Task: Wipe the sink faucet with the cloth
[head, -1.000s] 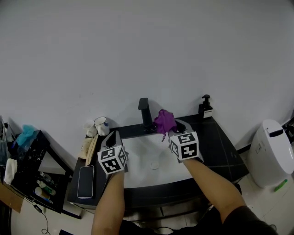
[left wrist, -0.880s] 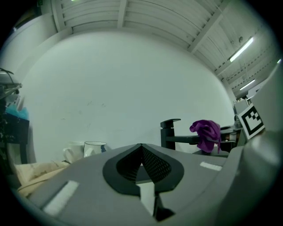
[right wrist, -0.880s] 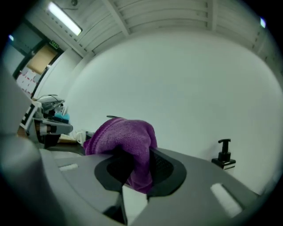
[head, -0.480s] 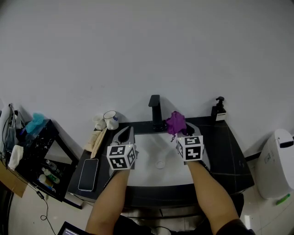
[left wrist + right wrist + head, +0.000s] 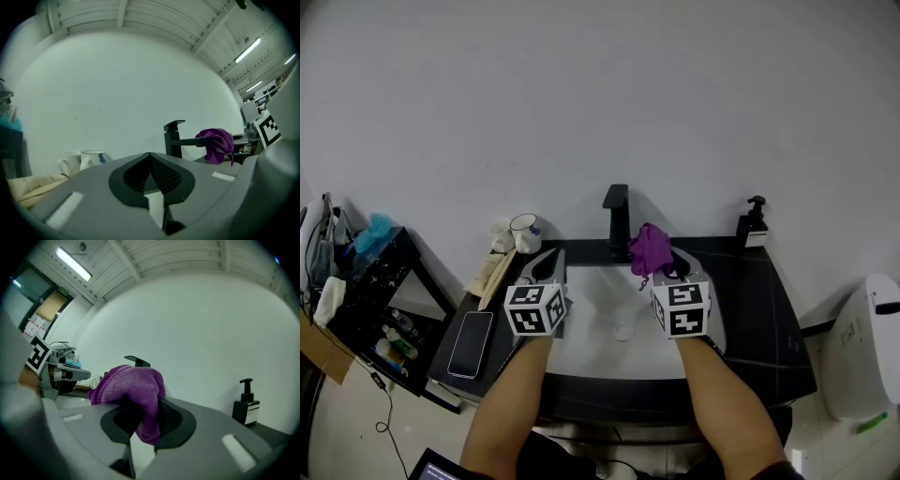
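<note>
A black faucet (image 5: 618, 218) stands at the back of the white sink (image 5: 591, 323). My right gripper (image 5: 661, 257) is shut on a bunched purple cloth (image 5: 649, 248), held just right of the faucet's spout. In the right gripper view the purple cloth (image 5: 133, 390) bulges out between the jaws and hides most of the faucet (image 5: 136, 361). My left gripper (image 5: 549, 263) hovers over the sink's left rim, shut and holding nothing. Its own view shows the faucet (image 5: 174, 139) ahead and the cloth (image 5: 217, 143) draped at the spout's tip.
Two mugs (image 5: 517, 232) and a wooden board (image 5: 490, 274) sit on the black counter's left, with a phone (image 5: 468, 342) nearer me. A soap dispenser (image 5: 753, 224) stands at the back right. A dark cart (image 5: 366, 300) with bottles is far left, a white bin (image 5: 861, 347) far right.
The head view has shifted, so the sink sits more central. My right gripper with the cloth has stayed close beside the faucet spout; the left gripper keeps its place over the left rim.
</note>
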`<move>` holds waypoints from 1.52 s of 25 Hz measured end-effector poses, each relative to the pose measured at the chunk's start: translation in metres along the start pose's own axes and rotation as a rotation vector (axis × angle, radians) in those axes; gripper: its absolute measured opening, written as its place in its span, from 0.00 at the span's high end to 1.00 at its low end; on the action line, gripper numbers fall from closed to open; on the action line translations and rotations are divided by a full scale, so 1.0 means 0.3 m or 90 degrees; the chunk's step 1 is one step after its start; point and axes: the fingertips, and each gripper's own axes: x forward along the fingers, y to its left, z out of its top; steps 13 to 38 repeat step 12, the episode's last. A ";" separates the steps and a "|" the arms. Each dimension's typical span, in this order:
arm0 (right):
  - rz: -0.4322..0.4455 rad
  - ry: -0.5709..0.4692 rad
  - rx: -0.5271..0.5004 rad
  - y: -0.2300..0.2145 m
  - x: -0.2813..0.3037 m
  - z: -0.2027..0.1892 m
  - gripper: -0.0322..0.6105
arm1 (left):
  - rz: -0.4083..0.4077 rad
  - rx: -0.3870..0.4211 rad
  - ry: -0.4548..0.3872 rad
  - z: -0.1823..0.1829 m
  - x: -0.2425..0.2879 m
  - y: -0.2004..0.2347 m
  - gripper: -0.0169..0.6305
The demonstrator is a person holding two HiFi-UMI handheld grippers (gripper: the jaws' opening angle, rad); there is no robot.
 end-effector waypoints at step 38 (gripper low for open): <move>0.004 -0.003 -0.002 -0.007 0.004 -0.009 0.84 | 0.016 0.001 0.007 -0.013 -0.001 0.021 0.95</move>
